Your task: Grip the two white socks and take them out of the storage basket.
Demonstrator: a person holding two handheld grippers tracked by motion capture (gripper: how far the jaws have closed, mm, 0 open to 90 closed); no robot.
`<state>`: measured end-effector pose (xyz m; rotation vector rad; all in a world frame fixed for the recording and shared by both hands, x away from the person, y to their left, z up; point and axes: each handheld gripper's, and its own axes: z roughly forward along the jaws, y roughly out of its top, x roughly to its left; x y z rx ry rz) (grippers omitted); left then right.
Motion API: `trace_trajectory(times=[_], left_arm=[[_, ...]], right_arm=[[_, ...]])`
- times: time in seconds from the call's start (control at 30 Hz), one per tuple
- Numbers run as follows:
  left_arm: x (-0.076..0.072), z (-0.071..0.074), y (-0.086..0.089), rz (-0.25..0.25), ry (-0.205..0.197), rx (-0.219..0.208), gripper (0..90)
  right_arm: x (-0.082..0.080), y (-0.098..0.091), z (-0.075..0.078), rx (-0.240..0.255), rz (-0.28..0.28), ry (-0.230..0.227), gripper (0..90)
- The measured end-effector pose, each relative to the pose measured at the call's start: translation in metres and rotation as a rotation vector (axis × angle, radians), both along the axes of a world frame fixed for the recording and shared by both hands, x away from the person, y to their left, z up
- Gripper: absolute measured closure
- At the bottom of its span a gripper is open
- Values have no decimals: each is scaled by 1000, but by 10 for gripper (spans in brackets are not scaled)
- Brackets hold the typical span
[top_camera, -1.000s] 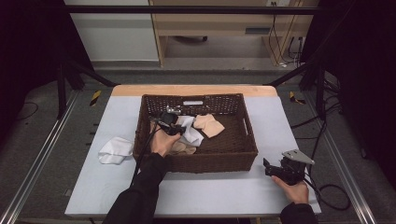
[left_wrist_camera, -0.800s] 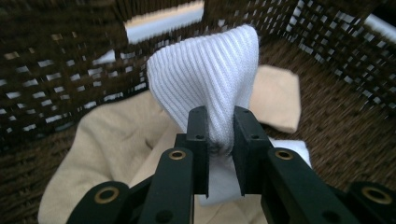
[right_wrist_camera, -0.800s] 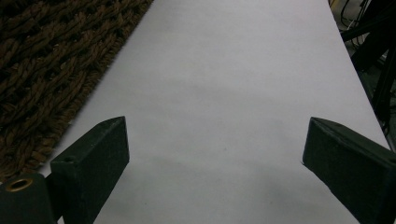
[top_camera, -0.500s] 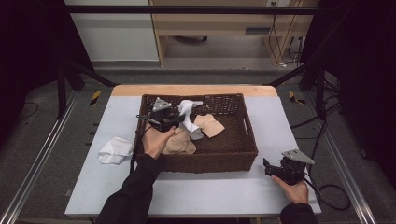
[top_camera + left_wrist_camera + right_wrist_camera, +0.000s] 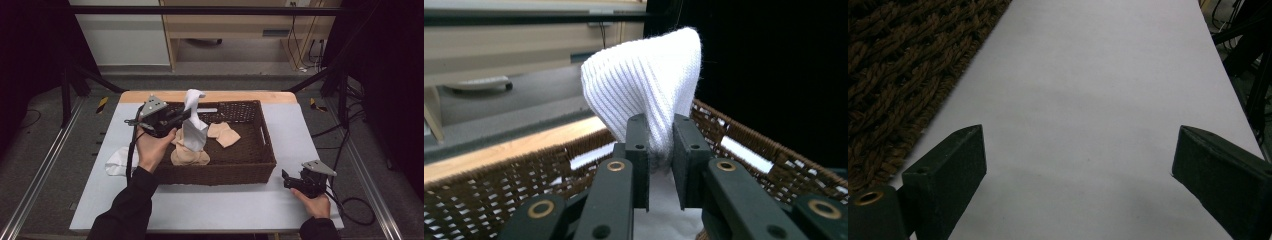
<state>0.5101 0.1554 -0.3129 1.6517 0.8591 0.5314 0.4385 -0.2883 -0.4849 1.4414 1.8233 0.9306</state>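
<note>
At the far left of the high view a crumpled white cloth [image 5: 119, 161] lies on the pale grey bench [image 5: 210, 205], just outside the left wall of the dark brown woven wicker basket [image 5: 250, 165]. It hints at where lifted pieces end up, though that is a judgement.

Just right of it, the left hand-held gripper [image 5: 181, 115] is raised over the basket's left half, pointing level toward the right, and is clenched on a white ribbed knitted sock [image 5: 194, 131]. In the left gripper view the pads [image 5: 686, 150] pinch the sock [image 5: 649, 85] near its middle. A short end stands up above the grip and the longer part hangs straight down into the basket. So the sock's long axis runs vertical, at right angles to the level jaws, and its lower end is close above or touching the beige socks [image 5: 190, 155] on the basket floor; which, I cannot tell. The coming move turns on lifting that hanging end over the rim.

Far right, the right hand-held gripper [image 5: 288, 179] rests on the bench, well apart from the sock, jaws spread wide with nothing between them.
</note>
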Motion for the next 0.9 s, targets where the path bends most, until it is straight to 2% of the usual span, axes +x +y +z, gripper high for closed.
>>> trace_trajectory(times=[0.23, 0.47, 0.67, 0.9], left_arm=[[-12, 21, 17, 14, -55, -42, 786], [-26, 41, 36, 28, -99, -55, 786], [-37, 52, 59, 55, -124, -58, 786], [-49, 57, 90, 106, -141, -75, 786]], right_arm=[[0, 0, 0, 0, 0, 1, 75], [0, 0, 0, 0, 2, 1, 75], [0, 0, 0, -1, 1, 0, 75], [0, 0, 0, -1, 1, 2, 76]])
